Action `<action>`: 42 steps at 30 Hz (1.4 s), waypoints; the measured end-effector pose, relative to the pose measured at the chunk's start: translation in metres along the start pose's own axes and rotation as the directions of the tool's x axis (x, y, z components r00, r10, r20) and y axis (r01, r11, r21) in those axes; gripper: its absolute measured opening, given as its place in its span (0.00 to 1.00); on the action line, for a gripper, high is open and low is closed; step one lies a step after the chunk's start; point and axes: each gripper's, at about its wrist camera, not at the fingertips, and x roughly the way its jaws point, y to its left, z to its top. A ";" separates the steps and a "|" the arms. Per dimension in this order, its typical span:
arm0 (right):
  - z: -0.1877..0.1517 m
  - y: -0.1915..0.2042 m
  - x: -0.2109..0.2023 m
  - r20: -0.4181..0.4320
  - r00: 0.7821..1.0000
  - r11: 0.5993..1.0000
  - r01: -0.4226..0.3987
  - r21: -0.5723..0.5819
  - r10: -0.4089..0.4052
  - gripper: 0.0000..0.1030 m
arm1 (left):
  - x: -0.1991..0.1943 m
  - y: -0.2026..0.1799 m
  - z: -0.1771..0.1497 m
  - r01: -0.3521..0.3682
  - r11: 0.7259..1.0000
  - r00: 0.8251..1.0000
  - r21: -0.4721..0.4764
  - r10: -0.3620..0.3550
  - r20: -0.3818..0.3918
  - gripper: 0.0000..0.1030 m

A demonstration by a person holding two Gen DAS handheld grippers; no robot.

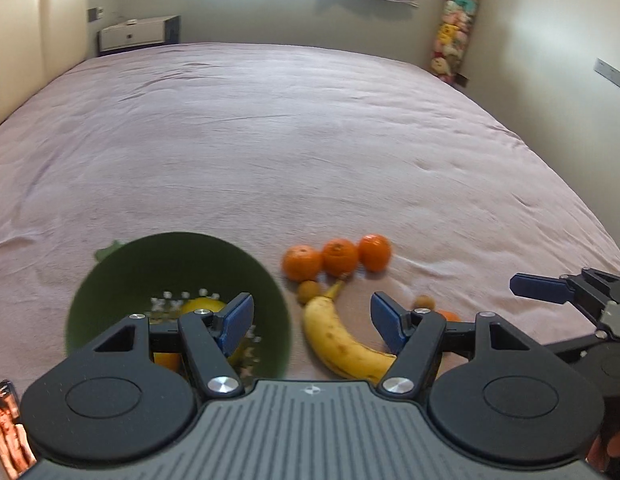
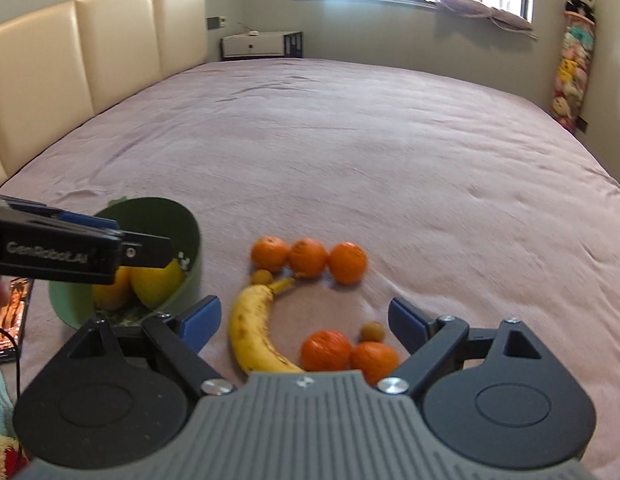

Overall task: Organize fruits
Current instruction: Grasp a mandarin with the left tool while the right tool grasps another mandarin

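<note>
A green bowl (image 1: 110,280) (image 2: 190,232) sits on the pink bed and holds yellow and orange fruit (image 2: 156,282). A banana (image 1: 342,344) (image 2: 250,328) lies right of it. Three oranges (image 1: 337,257) (image 2: 308,257) form a row behind the banana. Two more oranges (image 2: 326,350) and small brown fruits (image 2: 373,331) lie nearer. My left gripper (image 1: 312,320) is open and empty above the banana and the bowl's right rim. My right gripper (image 2: 306,320) is open and empty above the near oranges and banana.
The bed cover (image 1: 290,152) stretches far ahead. A cream headboard (image 2: 90,52) is at left, a nightstand (image 2: 262,44) and window behind. A phone (image 2: 10,316) lies at the bed's left edge. A toy column (image 2: 570,68) stands at right.
</note>
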 end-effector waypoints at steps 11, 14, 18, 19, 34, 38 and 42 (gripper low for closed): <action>-0.026 -0.042 0.017 -0.095 0.993 0.993 0.077 0.090 -0.068 0.70 | 0.028 -0.040 -0.015 0.131 0.987 0.989 0.097 -0.123 -0.078 0.65; -0.030 -0.048 0.022 -0.125 0.990 0.993 0.084 0.085 -0.073 0.62 | 0.038 -0.049 -0.018 0.154 0.982 0.985 0.112 -0.144 -0.094 0.64; -0.032 -0.053 0.035 -0.157 0.984 0.994 0.098 0.056 -0.088 0.52 | 0.053 -0.057 -0.017 0.179 0.978 0.978 0.106 -0.165 -0.127 0.60; -0.033 -0.054 0.039 -0.161 0.983 0.994 0.095 0.049 -0.086 0.52 | 0.058 -0.059 -0.017 0.183 0.978 0.976 0.100 -0.169 -0.137 0.59; -0.036 -0.043 0.078 -0.190 0.981 0.996 0.022 -0.088 -0.039 0.43 | 0.119 -0.049 -0.018 0.190 0.980 0.942 -0.059 -0.199 -0.270 0.58; -0.038 -0.046 0.083 -0.204 0.978 0.996 0.036 -0.081 -0.052 0.42 | 0.128 -0.051 -0.019 0.196 0.979 0.935 -0.060 -0.205 -0.289 0.58; -0.039 -0.053 0.084 -0.207 0.978 0.999 0.020 -0.031 -0.026 0.41 | 0.136 -0.055 -0.019 0.189 0.981 0.932 -0.051 -0.195 -0.304 0.59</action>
